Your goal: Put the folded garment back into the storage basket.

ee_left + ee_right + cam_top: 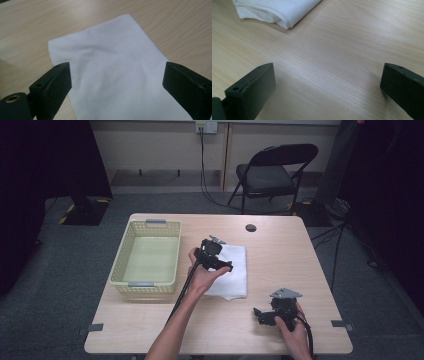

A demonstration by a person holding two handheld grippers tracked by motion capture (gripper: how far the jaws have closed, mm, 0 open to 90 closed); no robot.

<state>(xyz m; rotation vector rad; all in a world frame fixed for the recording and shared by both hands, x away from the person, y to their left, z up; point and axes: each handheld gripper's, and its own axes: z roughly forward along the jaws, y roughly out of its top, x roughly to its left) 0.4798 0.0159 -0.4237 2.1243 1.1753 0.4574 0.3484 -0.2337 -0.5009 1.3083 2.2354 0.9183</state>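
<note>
Above white cloth (110, 72), left gripper (116, 80) (jaws wide apart), nothing held.

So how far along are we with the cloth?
Done: the white cloth lies folded on the table. In hand: the left hand-held gripper hovers over it, jaws open, nothing gripped. Left: grasping it, likely for the yellow basket, which holds nothing. The right hand-held gripper waits open over bare wood.

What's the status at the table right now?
Left hand-held gripper open over folded cloth. Right hand-held gripper open, over bare table. Basket beside cloth, nothing blocking.
</note>
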